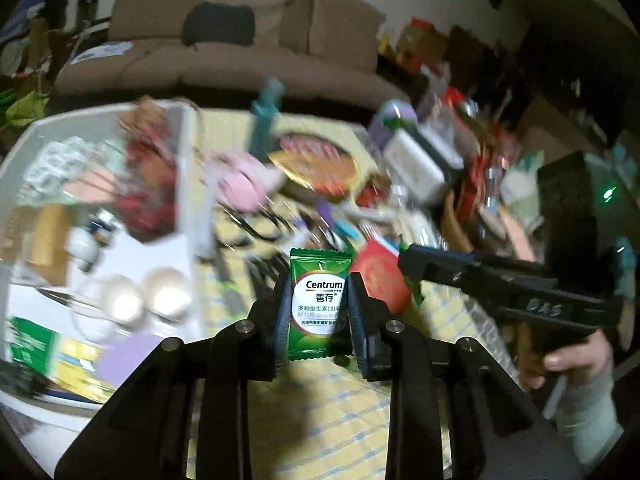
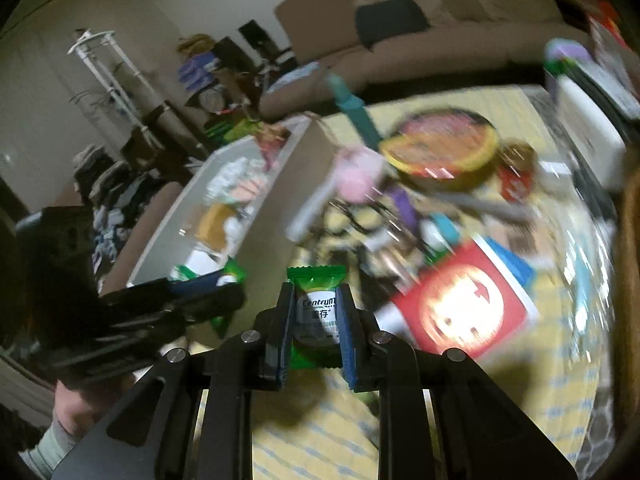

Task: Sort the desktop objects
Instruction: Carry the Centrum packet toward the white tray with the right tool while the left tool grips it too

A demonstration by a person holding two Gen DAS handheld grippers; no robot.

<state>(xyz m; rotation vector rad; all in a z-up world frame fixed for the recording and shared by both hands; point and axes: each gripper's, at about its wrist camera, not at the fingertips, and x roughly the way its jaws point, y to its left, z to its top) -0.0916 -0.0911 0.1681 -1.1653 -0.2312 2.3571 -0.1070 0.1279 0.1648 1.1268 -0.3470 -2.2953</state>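
Note:
My left gripper (image 1: 319,292) is shut on a green Centrum sachet (image 1: 319,304), held upright above the yellow checked tablecloth (image 1: 320,408). My right gripper (image 2: 317,308) is shut on a second green Centrum sachet (image 2: 317,312). The right gripper also shows in the left wrist view (image 1: 412,264), with a bit of green wrapper at its tip. The left gripper shows in the right wrist view (image 2: 224,292) at the left, near the white bin (image 2: 192,192). A white bin (image 1: 100,128) with sorted items lies to the left in the left wrist view.
A red box (image 2: 460,308) lies right of my right gripper. A cluttered pile of a round tin (image 2: 444,148), a pink object (image 2: 358,174), scissors (image 1: 252,224) and a teal tool (image 1: 266,116) fills the far table. A brown sofa (image 1: 240,40) stands behind.

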